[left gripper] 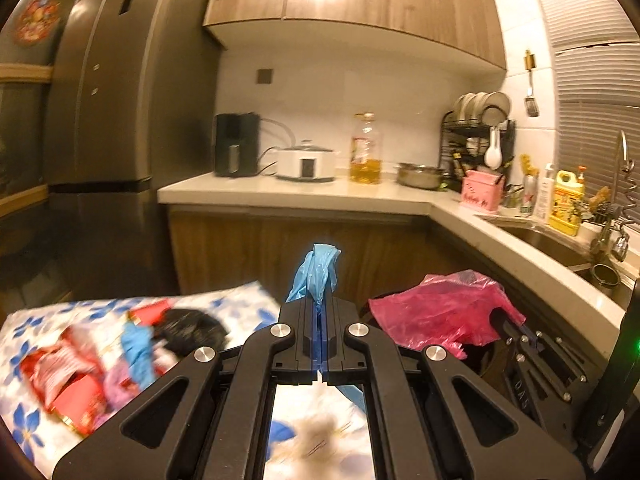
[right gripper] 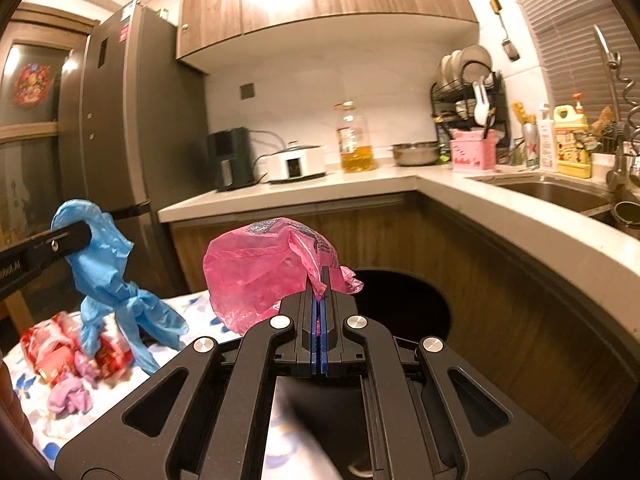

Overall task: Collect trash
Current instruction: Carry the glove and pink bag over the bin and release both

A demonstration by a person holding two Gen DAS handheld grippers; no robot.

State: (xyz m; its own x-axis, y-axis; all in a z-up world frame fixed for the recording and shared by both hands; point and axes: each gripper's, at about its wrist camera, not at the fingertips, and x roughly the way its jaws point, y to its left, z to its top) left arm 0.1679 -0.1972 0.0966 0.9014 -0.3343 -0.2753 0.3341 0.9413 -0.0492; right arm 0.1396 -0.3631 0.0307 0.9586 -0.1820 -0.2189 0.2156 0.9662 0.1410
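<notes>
Left wrist view. The left tongs (left gripper: 323, 312) are clamped on a blue plastic bag (left gripper: 316, 270); a twist of it sticks up past the tips and a strip (left gripper: 352, 394) trails below the jaws. The grip is on thin film near an edge. Risk: the film slides out between the pads if the hand swings fast, and the hanging part may drag over the litter. Down to the left, the floral-cloth desk (left gripper: 240, 300) carries the remaining trash: red snack wrappers (left gripper: 60, 380), a crumpled lilac tissue (left gripper: 116, 384), something black (left gripper: 192, 326), blurred. To the right the right tongs (left gripper: 516, 330) show under a pink plastic bag (left gripper: 436, 308), above a dark bin opening (left gripper: 490, 364). The two tools are close together; a collision or tangled bags is possible if both go for the bin at once.

Right wrist view. The right tongs (right gripper: 320, 300) are closed on the pink plastic bag (right gripper: 264, 276), pinching only a small fold at the tips while the bulk balloons up and to the left. Risk: the fold tears or slips free, and the puffed bag hides part of the way ahead. The round black bin (right gripper: 404, 308) lies just beyond and slightly right of the tips, below the counter edge (right gripper: 520, 236); a bag let go short of its rim would land on the floor or the desk. At left, the left tongs (right gripper: 86, 236) hold the blue plastic bag (right gripper: 108, 280), which hangs down until its tails nearly meet the wrappers (right gripper: 60, 354) and tissue (right gripper: 70, 398) on the desk (right gripper: 192, 302). It could snag and pull them off.
</notes>
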